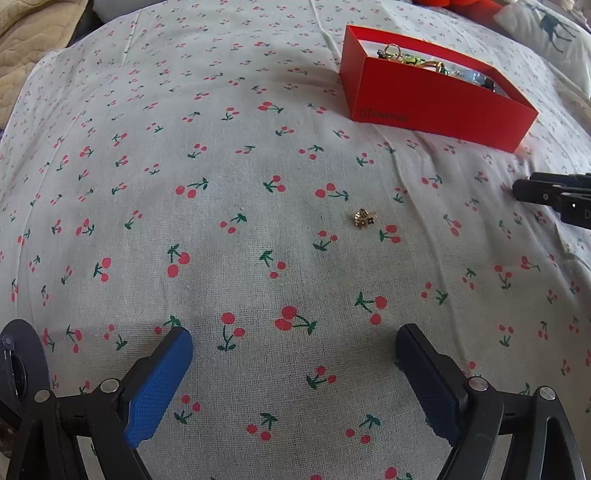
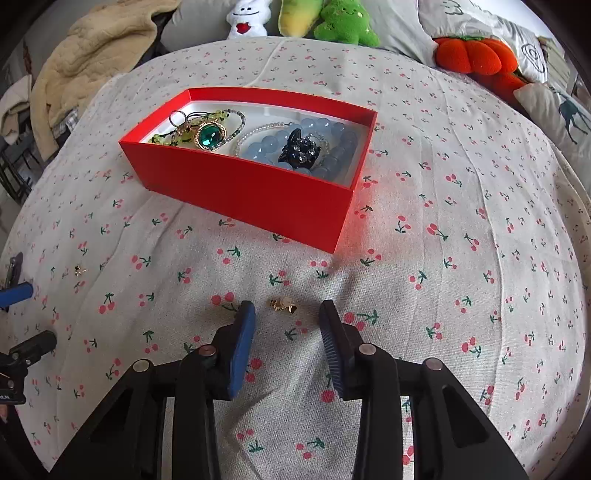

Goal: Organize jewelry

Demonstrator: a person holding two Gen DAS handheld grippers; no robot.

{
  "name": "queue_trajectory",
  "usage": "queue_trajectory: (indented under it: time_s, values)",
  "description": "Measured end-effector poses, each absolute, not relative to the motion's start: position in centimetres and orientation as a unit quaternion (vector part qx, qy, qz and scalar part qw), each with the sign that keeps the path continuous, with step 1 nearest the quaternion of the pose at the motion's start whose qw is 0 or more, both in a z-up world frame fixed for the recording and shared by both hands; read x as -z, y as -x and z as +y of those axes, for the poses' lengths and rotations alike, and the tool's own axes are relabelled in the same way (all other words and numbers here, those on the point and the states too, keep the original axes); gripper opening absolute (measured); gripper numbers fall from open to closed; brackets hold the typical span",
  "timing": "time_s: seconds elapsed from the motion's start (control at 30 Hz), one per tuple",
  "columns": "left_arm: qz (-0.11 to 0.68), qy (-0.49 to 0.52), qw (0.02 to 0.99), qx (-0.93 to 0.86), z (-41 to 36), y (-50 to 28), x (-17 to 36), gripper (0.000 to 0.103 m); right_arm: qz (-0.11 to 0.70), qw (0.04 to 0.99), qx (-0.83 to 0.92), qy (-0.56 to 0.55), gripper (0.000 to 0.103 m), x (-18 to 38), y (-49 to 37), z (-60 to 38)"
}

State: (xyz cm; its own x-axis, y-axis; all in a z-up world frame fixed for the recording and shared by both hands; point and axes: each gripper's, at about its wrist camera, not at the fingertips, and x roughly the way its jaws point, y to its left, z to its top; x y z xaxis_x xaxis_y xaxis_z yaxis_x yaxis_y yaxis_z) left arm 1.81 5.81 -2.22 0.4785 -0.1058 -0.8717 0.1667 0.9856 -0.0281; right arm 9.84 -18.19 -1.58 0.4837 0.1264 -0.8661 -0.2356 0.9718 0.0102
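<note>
A bed covered by a white sheet (image 2: 461, 258) printed with small red cherries carries everything; a beige quilt (image 2: 92, 55) is bunched at its far left, and four plush toys lie along the far edge: a white one (image 2: 245, 18), a yellow-green one (image 2: 299, 16), a green one (image 2: 345, 24) and an orange pumpkin-like one (image 2: 476, 55). One open red box (image 2: 251, 184) sits toward the far middle, holding a pale blue bead bracelet (image 2: 332, 147), a green-stone pendant (image 2: 210, 136) and a black sparkly piece (image 2: 299, 149). Wide stretches of bare sheet lie on every side of it. Two small gold earrings remain loose on the sheet: one (image 2: 283, 305) lies between the fingertips of the right hand-held gripper (image 2: 286, 314), whose jaws are partly apart and not pressing on it; the other (image 1: 364, 218) lies ahead of the left hand-held gripper (image 1: 293, 341), well apart from it, whose jaws stand wide and released.
</note>
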Motion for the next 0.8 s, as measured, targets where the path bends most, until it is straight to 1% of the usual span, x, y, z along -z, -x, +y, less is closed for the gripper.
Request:
queue_trajectory:
  time_s: [0.03,0.07,0.1,0.13,0.17,0.27,0.3,0.37,0.43,0.5,0.57,0.6,0.67,0.77,0.8]
  values:
    - [0.504,-0.03,0.86,0.079,5.8,-1.8,2.2,0.093,0.497,0.86,-0.106,0.055,0.031,1.6,-10.0,-18.1]
    - [0.504,-0.031,0.86,0.079,5.8,-1.8,2.3,0.093,0.497,0.86,-0.108,0.055,0.024,1.6,-10.1,-18.0]
    - [0.503,-0.03,0.86,0.079,5.8,-1.8,2.3,0.093,0.497,0.859,-0.11,0.054,0.02,1.6,-10.1,-17.9]
    - [0.503,-0.03,0.86,0.079,5.8,-1.8,2.3,0.093,0.498,0.858,-0.112,0.053,0.014,1.6,-10.2,-17.8]
    - [0.502,-0.03,0.861,0.079,5.8,-1.8,2.3,0.093,0.499,0.858,-0.114,0.051,0.011,1.6,-10.3,-17.8]
    - [0.502,-0.029,0.861,0.077,5.7,-1.8,2.2,0.092,0.499,0.858,-0.116,0.045,0.009,1.5,-10.2,-17.9]
    - [0.501,-0.029,0.862,0.077,5.7,-1.8,2.1,0.092,0.499,0.858,-0.116,0.043,0.006,1.3,-10.1,-18.1]
    - [0.496,-0.024,0.864,0.081,5.6,-1.9,1.8,0.092,0.496,0.859,-0.117,0.038,0.002,0.9,-9.9,-18.4]
    - [0.49,-0.018,0.867,0.088,5.5,-2.0,1.6,0.092,0.493,0.861,-0.118,0.031,0.002,0.4,-9.6,-18.9]
    - [0.489,-0.015,0.867,0.095,5.1,-2.2,1.6,0.088,0.491,0.863,-0.119,0.023,0.002,-0.1,-9.4,-19.2]
    - [0.489,-0.012,0.866,0.102,4.7,-2.5,1.6,0.077,0.488,0.864,-0.125,0.013,0.001,-0.6,-9.0,-19.6]
    - [0.488,-0.012,0.867,0.105,4.4,-2.7,1.6,0.074,0.485,0.865,-0.128,0.01,0.001,-1.0,-8.8,-19.7]
    - [0.485,-0.015,0.868,0.11,3.7,-3.1,1.6,0.058,0.479,0.868,-0.133,0.009,0.001,-1.7,-8.3,-19.9]
    - [0.482,-0.023,0.868,0.115,2.7,-3.7,1.7,0.046,0.473,0.87,-0.141,0.004,0.001,-2.4,-7.8,-20.5]
    - [0.482,-0.025,0.868,0.115,2.4,-3.9,1.7,0.045,0.472,0.87,-0.142,0.0,0.001,-2.6,-7.7,-20.8]
